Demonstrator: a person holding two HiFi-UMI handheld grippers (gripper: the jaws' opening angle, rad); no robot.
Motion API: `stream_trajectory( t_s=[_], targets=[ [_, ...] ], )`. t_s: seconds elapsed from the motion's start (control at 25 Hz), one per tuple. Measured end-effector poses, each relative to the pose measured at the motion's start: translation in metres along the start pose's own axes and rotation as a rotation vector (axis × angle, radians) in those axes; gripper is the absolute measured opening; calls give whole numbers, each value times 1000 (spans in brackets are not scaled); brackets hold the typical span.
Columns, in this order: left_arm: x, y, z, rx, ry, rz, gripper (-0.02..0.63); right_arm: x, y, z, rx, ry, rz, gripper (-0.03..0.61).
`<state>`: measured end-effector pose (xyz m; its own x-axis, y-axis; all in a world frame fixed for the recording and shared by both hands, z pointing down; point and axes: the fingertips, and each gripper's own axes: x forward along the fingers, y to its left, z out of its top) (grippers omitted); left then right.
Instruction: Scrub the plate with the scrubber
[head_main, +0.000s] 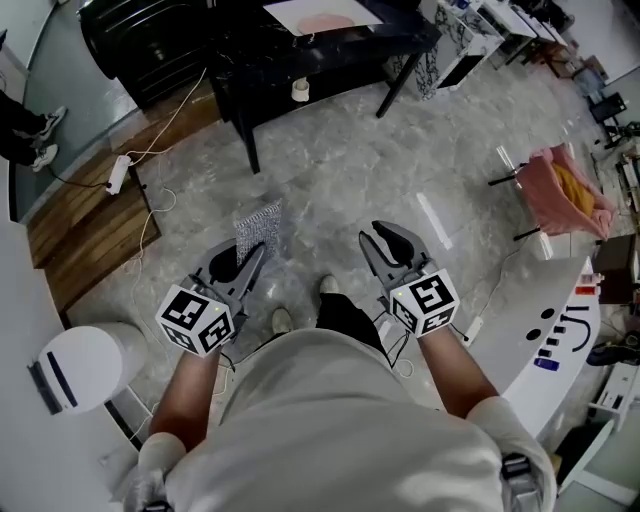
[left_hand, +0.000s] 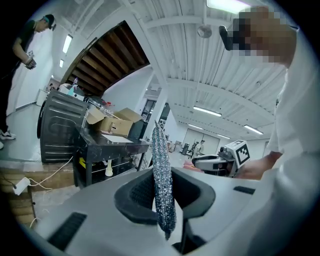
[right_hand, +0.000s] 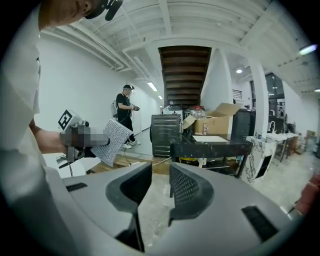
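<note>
Grey marbled floor underfoot and we're standing well back from the work area, with the black table (head_main: 300, 70) dead ahead at twelve o'clock. On its top lies a white sheet (head_main: 290, 15) with a pale pinkish disc on it. I take that for the plate (head_main: 327, 22), though it's too small from here to be sure, and it is well apart from both tools. Over at eleven o'clock the left gripper (head_main: 240, 265) is clamped tight on the scrubber (head_main: 258, 228), a glittery silver mesh pad. Its own view shows the pad pinched by its lower edge and standing upright between the jaws, thin edge toward the camera. That grip makes sense, because it leaves most of the mesh sticking out ahead, free to rub a surface while the jaws stay clear of it. At one o'clock the right gripper (head_main: 388, 240) is released, jaws parted with only bare floor showing in the gap. My read is that it's kept empty to steady or pick up the plate. Both tools sit side by side at waist level, pointing slightly down, which looks like a carrying posture. Scrubbing hasn't begun, and closing the distance to that table looks like the first job.
</note>
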<state>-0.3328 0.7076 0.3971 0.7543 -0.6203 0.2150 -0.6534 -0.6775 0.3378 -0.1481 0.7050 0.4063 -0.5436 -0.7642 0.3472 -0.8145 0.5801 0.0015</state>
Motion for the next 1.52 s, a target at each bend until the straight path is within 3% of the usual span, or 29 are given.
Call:
stream_trajectory(
  t_s=[0.36, 0.72, 0.96, 1.2, 1.52],
  targets=[
    [77, 43, 30, 8, 1, 15, 66, 61, -82, 11, 21, -16, -3, 153],
    [198, 74, 86, 33, 31, 66, 66, 118, -205, 44, 20, -44, 52, 153],
    [287, 82, 114, 60, 30, 68, 66, 146, -288, 44, 55, -46, 47, 153],
    [340, 103, 135, 62, 35, 65, 66, 177, -340, 46, 107, -38, 35, 153],
    [405, 169, 161, 49, 23, 32, 64, 237, -413, 55, 123, -1, -17, 153]
  ],
)
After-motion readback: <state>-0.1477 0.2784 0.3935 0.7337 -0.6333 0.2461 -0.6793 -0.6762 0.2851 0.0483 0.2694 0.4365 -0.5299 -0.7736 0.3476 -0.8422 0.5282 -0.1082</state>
